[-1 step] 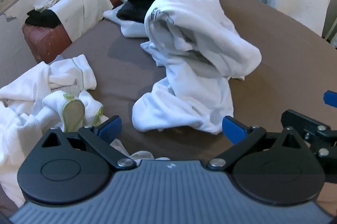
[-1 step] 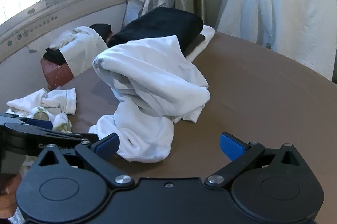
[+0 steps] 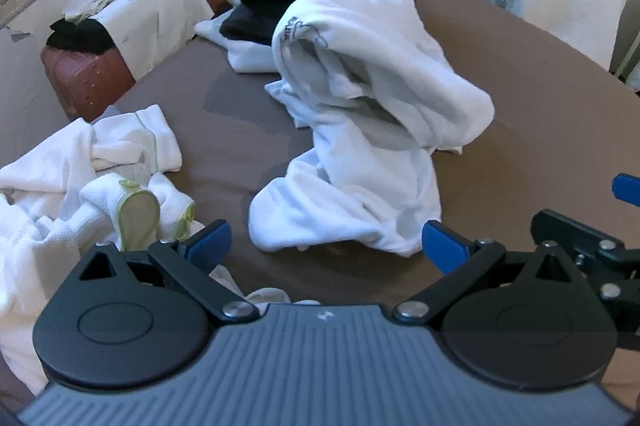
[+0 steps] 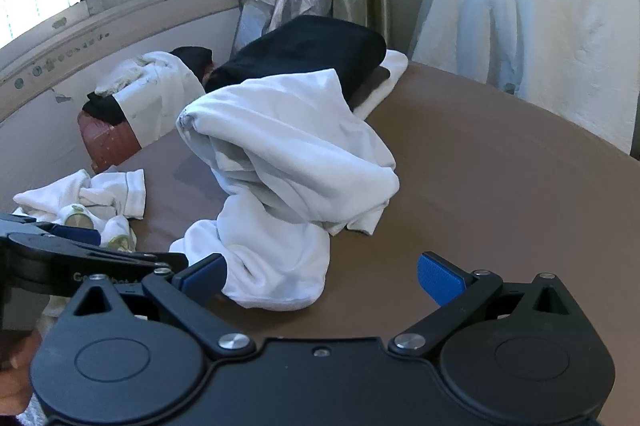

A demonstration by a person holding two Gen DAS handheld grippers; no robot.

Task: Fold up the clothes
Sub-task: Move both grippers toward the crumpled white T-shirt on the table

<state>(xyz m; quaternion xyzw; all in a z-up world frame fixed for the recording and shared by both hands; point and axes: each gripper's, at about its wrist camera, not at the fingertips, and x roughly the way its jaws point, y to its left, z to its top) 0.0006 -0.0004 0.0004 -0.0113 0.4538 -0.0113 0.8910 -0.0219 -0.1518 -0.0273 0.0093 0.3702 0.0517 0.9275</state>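
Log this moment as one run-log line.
phase: pre-grasp | left gripper: jaws open, empty | right gripper: jaws open, empty | white garment: crumpled, unfolded on table

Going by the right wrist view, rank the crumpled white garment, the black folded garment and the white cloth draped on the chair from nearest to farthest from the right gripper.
From the right gripper, open over the brown table:
1. Crumpled white garment, directly ahead, its near end by the left fingertip.
2. Black folded garment, behind it at the table's far edge.
3. White cloth on the chair, beyond the table, upper right.
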